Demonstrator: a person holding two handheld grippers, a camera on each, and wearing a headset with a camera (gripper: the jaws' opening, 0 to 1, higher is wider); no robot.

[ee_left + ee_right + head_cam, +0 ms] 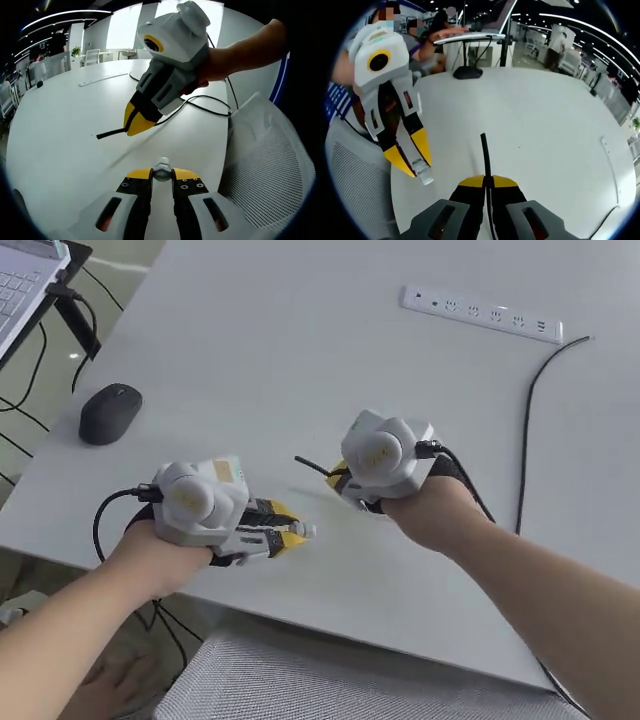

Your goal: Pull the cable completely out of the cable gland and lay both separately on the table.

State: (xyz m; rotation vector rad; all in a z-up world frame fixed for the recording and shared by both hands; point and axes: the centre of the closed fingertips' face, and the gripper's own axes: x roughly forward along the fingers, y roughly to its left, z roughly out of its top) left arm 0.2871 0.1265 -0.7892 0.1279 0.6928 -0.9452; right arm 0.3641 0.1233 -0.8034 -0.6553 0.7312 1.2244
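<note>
1. My left gripper (161, 176) is clamped on the cable gland (161, 169), lifted over the near part of the table (300, 340). Only the jaw tips seem to pinch it, so I judge it could squirt free and roll off the near edge.
2. My right gripper (487, 181) is closed on the black cable (484, 150), just right of the gland, its free end clear of it. The cable could swivel between the jaws if I tilt.
3. Neither piece lies on the table yet. Letting go from up here might bounce them together, so I'd lower first.
</note>
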